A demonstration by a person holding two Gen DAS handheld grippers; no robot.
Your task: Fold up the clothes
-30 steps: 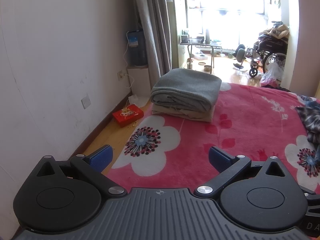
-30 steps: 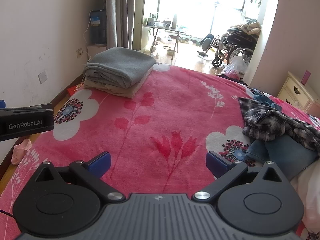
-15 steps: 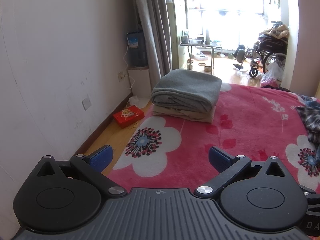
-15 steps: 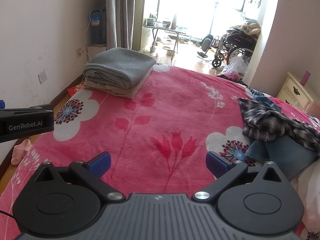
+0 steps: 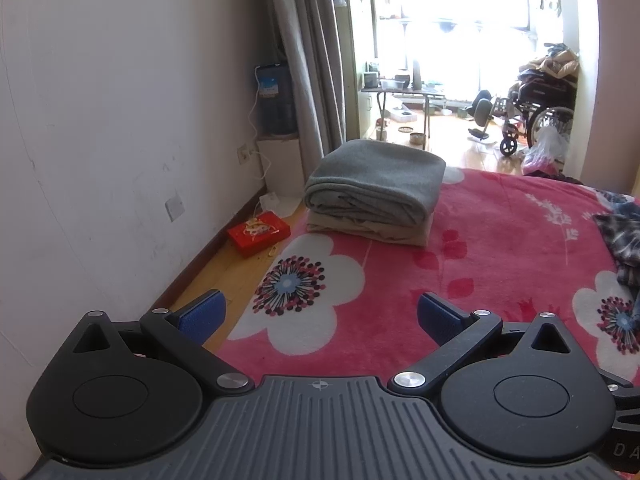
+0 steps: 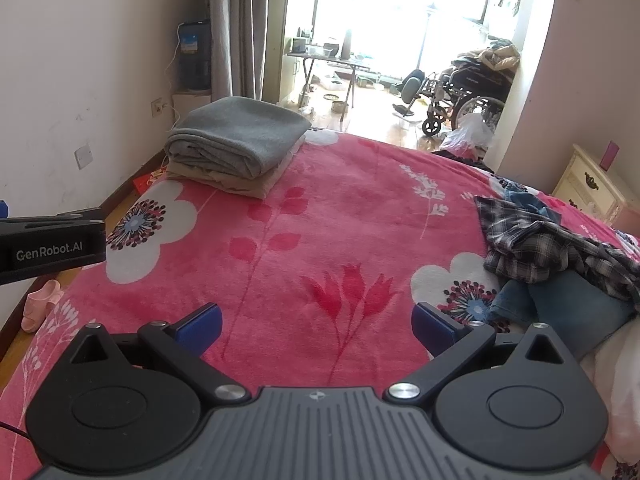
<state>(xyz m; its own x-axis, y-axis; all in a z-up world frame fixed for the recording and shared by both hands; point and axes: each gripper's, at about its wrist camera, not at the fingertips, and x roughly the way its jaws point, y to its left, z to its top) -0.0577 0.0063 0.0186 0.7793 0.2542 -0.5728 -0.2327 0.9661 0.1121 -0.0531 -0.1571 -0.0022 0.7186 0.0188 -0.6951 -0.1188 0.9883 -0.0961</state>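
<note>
The left gripper (image 5: 319, 316) is hovering with its jaws spread wide and nothing between them, over the left edge of the pink blanket (image 5: 500, 248). The right gripper (image 6: 316, 326) is also hanging over the blanket with jaws spread and holding nothing. Far ahead on the left, a grey fold (image 6: 236, 136) is lying on top of a beige fold (image 6: 240, 186). On the right, a plaid shirt (image 6: 548, 246) is lying crumpled, partly over jeans (image 6: 568, 308). A red box (image 5: 259, 233) is sitting on the floor near the wall.
</note>
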